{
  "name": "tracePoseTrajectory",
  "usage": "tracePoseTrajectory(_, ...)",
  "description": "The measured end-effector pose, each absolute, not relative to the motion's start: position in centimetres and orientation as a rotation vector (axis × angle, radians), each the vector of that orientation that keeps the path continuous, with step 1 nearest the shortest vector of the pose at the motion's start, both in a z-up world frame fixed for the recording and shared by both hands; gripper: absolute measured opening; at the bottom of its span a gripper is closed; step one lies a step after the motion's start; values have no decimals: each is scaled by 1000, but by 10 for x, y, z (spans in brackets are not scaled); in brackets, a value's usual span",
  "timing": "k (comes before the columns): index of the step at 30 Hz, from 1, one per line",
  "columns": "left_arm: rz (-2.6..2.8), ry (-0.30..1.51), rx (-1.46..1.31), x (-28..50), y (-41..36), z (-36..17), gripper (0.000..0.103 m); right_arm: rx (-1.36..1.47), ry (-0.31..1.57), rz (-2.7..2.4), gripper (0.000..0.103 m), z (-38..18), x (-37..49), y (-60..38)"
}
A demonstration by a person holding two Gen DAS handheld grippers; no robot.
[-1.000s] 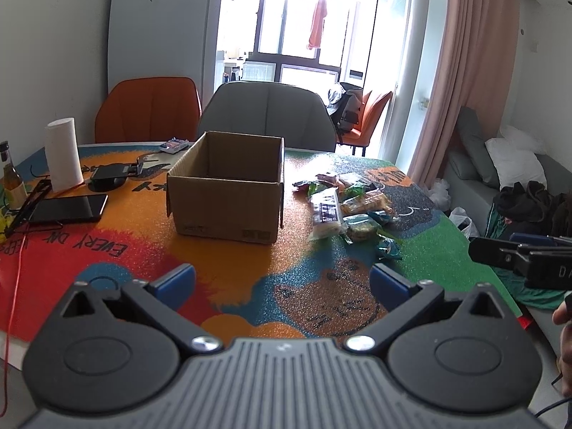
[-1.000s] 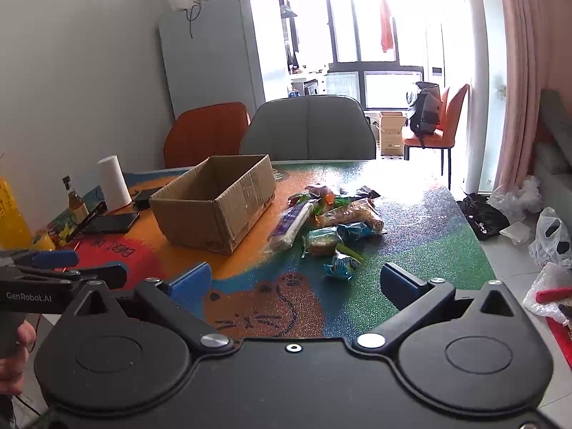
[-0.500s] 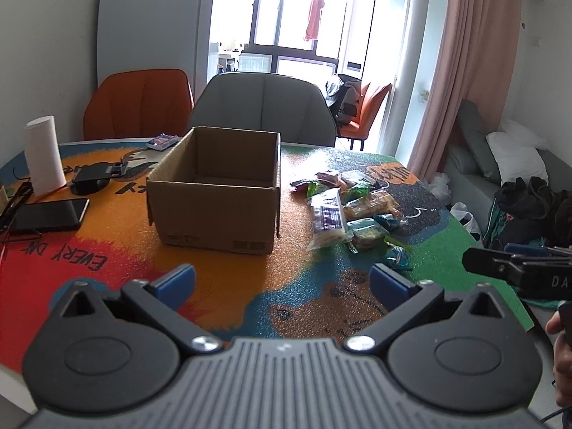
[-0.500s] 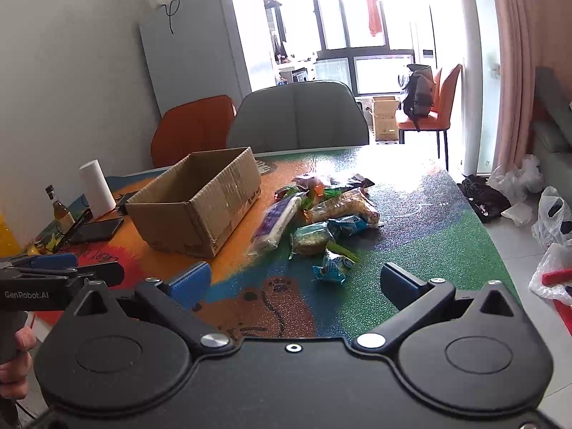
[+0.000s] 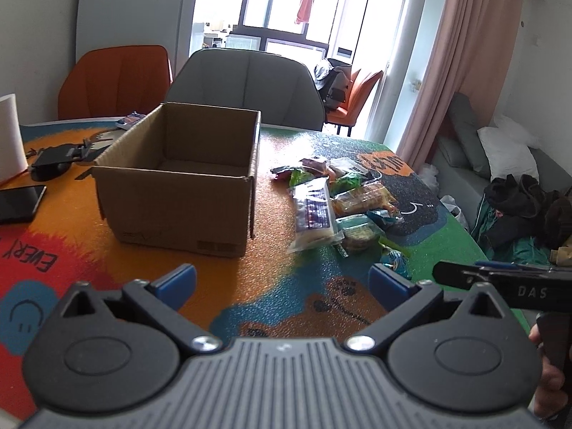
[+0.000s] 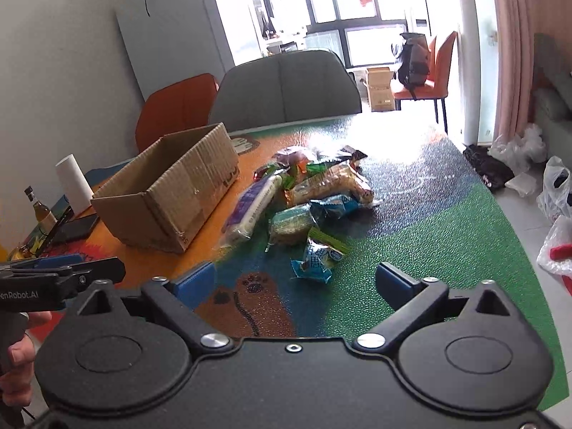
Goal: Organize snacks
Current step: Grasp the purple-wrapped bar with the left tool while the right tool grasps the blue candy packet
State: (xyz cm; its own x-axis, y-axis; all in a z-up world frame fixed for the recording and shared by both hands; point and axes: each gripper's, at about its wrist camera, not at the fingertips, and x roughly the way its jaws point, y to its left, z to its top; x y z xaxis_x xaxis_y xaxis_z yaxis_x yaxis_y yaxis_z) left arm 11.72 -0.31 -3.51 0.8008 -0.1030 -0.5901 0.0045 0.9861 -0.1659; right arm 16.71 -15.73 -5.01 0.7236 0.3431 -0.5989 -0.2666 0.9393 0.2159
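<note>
Snacks (image 6: pixel 304 200) lie heaped just right of the empty box (image 5: pixel 178 175). The right gripper (image 6: pixel 296 279), nearer, jaws closing on nothing, faces a blue packet (image 6: pixel 316 259) dead ahead; the left gripper (image 5: pixel 282 279) gapes empty.

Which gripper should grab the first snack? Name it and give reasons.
Probably right: the right gripper, jaws closing and empty, faces the small blue packet. The left gripper faces bare mat beside the cardboard box.

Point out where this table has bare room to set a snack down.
Free: inside the cardboard box, the strip between box and snack pile, and the near mat before both tools. Crowded: the pile itself and the far-left corner by the phone and paper roll.
</note>
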Motion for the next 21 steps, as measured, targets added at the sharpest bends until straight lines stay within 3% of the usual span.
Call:
tracePoseTrajectory(5, -104, 653, -179, 135, -7, -43, 101, 148, 737, 345, 75, -64, 185, -157)
tracePoseTrajectory(11, -144, 672, -189, 157, -13, -49, 88, 191, 797, 343, 61, -78, 205, -159)
tracePoseTrajectory(21, -176, 699, -185, 197, -27, -57, 75, 219, 854, 307, 51, -95, 238, -159)
